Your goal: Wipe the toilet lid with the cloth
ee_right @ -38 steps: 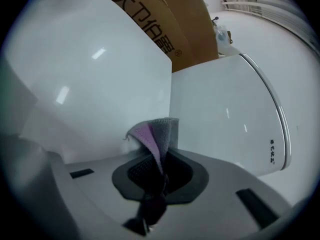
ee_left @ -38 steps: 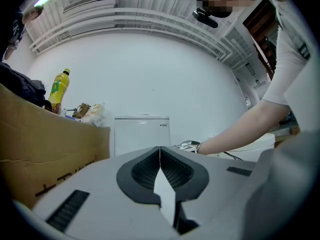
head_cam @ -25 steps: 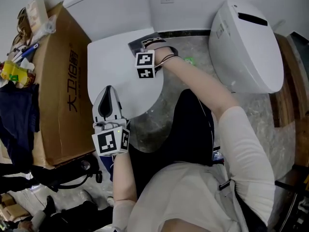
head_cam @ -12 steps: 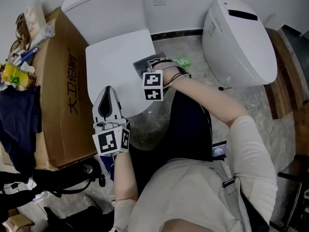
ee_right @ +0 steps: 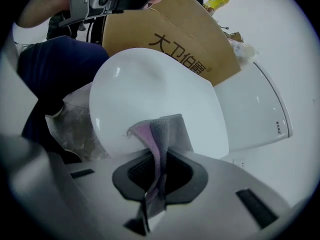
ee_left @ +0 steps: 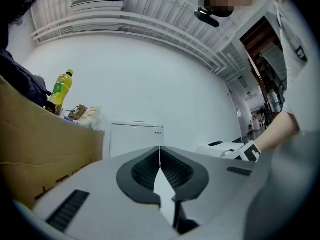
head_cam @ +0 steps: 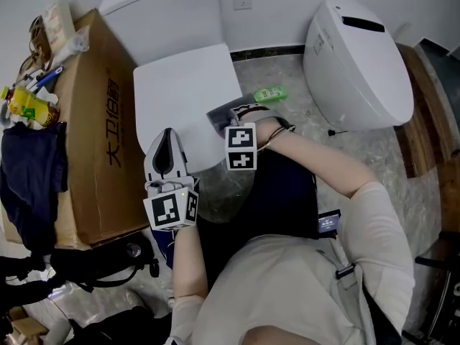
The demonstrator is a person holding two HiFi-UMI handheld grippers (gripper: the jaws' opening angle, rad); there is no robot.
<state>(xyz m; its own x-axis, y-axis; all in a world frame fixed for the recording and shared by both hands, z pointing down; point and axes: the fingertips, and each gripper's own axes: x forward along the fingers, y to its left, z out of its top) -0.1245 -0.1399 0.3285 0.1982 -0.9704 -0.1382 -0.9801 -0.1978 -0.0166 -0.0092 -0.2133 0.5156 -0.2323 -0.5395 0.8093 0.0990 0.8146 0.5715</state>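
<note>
The white toilet lid [head_cam: 183, 95] lies shut below the tank [head_cam: 169, 9]. My right gripper [head_cam: 231, 121] is at the lid's near right edge, shut on a grey-purple cloth [head_cam: 223, 113]. In the right gripper view the cloth [ee_right: 159, 134] hangs pinched between the jaws and touches the lid [ee_right: 145, 94]. My left gripper [head_cam: 167, 134] hovers over the lid's near left edge. In the left gripper view, the left gripper [ee_left: 160, 151] has its jaws pressed together with nothing between them.
A tall cardboard box [head_cam: 86, 121] stands tight against the toilet's left side, with a yellow bottle [head_cam: 25, 106] and clutter on top. A second white toilet [head_cam: 359, 56] stands at the right. A small green packet [head_cam: 269, 92] lies on the marble floor between them.
My right gripper has dragged the cloth from the lid's far right part down to its near right edge. The left gripper has stayed in place.
</note>
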